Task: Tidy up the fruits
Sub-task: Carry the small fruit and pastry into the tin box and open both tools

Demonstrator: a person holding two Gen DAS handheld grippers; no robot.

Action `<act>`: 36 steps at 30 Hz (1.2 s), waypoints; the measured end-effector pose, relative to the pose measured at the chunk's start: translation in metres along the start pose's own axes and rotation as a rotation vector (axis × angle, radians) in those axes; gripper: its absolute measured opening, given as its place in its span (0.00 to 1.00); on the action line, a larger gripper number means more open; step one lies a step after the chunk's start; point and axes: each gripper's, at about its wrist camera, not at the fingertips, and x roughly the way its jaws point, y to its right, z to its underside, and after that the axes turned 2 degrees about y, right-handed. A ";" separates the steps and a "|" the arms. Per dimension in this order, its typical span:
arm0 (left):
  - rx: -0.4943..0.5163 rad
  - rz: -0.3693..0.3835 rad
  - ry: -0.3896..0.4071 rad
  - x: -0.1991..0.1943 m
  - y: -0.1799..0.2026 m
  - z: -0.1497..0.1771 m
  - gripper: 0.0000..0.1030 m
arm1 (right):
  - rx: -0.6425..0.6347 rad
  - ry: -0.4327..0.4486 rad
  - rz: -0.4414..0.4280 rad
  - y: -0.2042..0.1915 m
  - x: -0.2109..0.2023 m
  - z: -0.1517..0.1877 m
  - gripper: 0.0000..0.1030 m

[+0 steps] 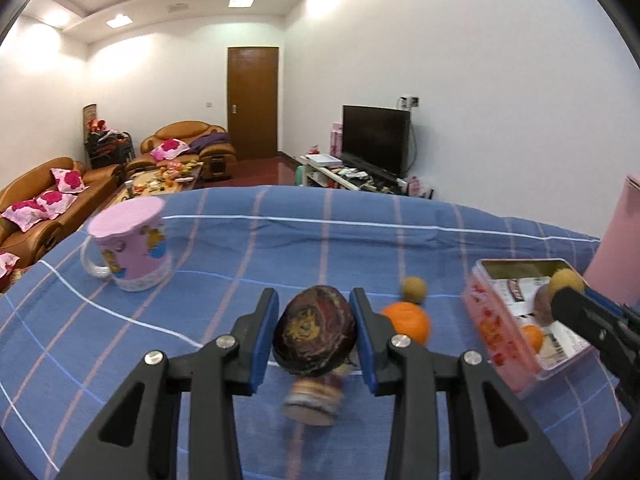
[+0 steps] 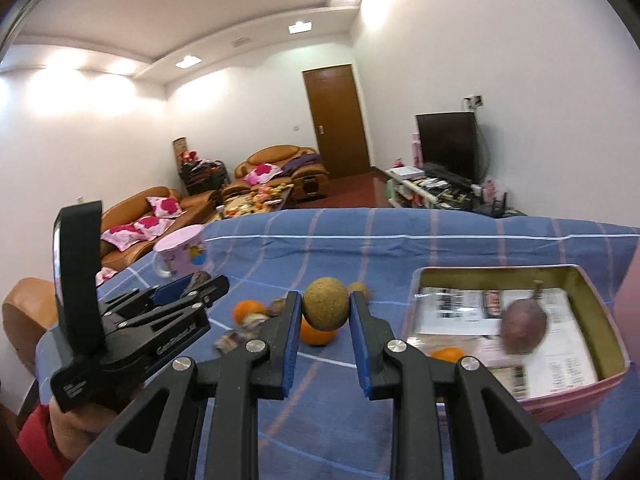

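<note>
my left claw (image 1: 314,334) grips a dark purple-brown fruit (image 1: 315,330), its blue pads (image 1: 261,344) pressed against both sides, lifted above the blue checked cloth (image 1: 240,248) that covers the worktop. just below it a small blurred thing with a wrapper-like pattern (image 1: 314,398) shows; i cannot tell whether it lies on the cloth or is in the air. my right claw (image 2: 325,308) is closed on a round tan fruit (image 2: 325,303), held between its pads to the left of the pink box (image 2: 600,386) and above the cloth.

under the tan fruit in the right wrist view sits an orange (image 2: 317,336) on the cloth, with a second orange (image 2: 247,310) to its left and a smaller tan fruit (image 2: 358,289) just behind the right pad. a few blurred brown bits (image 2: 256,322) lie near the second orange.

the pink box stands open on the cloth, lined with printed paper. inside it are a purple-brown fruit with a stem (image 2: 524,326), blurred, and an orange (image 2: 448,354) near its front wall, partly behind my right claw.

from the left wrist view an orange (image 1: 408,322) and a small tan fruit (image 1: 414,289) lie on the cloth between my left claw and the box (image 1: 492,332).

a pink mug (image 1: 132,248) stands toward the far left of the cloth, well apart from the fruit. beyond the worktop are brown sofas (image 1: 48,208) with pink cushions, a wooden door (image 1: 252,102) and a dark television (image 1: 376,140).
</note>
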 end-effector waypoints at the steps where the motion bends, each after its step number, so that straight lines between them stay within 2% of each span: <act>1: 0.007 0.007 0.000 0.000 0.008 0.000 0.37 | 0.002 0.004 0.015 0.007 -0.003 -0.001 0.25; 11: 0.070 0.074 0.006 0.000 0.076 0.003 0.37 | 0.050 0.056 0.125 0.065 -0.030 -0.009 0.25; 22: 0.143 0.130 0.015 0.000 0.143 0.001 0.37 | 0.044 0.069 0.242 0.115 -0.052 -0.011 0.25; 30: 0.186 0.148 -0.003 0.008 0.180 0.001 0.37 | 0.059 0.057 0.310 0.152 -0.059 -0.010 0.25; 36: 0.204 0.138 -0.028 0.019 0.199 0.002 0.37 | 0.052 0.029 0.342 0.163 -0.055 -0.010 0.25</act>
